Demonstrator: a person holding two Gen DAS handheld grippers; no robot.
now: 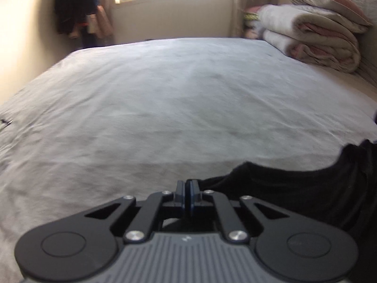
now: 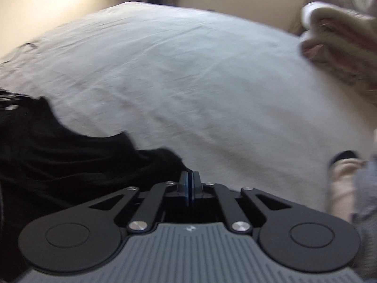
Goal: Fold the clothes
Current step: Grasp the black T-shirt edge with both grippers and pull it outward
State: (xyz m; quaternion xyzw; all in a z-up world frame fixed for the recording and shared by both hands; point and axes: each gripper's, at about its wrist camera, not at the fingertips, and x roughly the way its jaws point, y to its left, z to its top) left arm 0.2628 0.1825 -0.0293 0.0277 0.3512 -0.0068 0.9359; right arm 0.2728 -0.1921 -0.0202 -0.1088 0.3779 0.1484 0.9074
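A black garment hangs stretched between my two grippers above the near edge of the bed. In the left wrist view it runs off to the right from my left gripper, whose jaws are pressed together on its edge. In the right wrist view the same black garment spreads to the left from my right gripper, also shut on its edge. The rest of the cloth drops out of view below both tools.
A wide bed with a pale grey sheet fills both views. Folded quilts and a pillow are stacked at its far right. Dark clothes hang by the window. Pale and grey clothes lie at the right.
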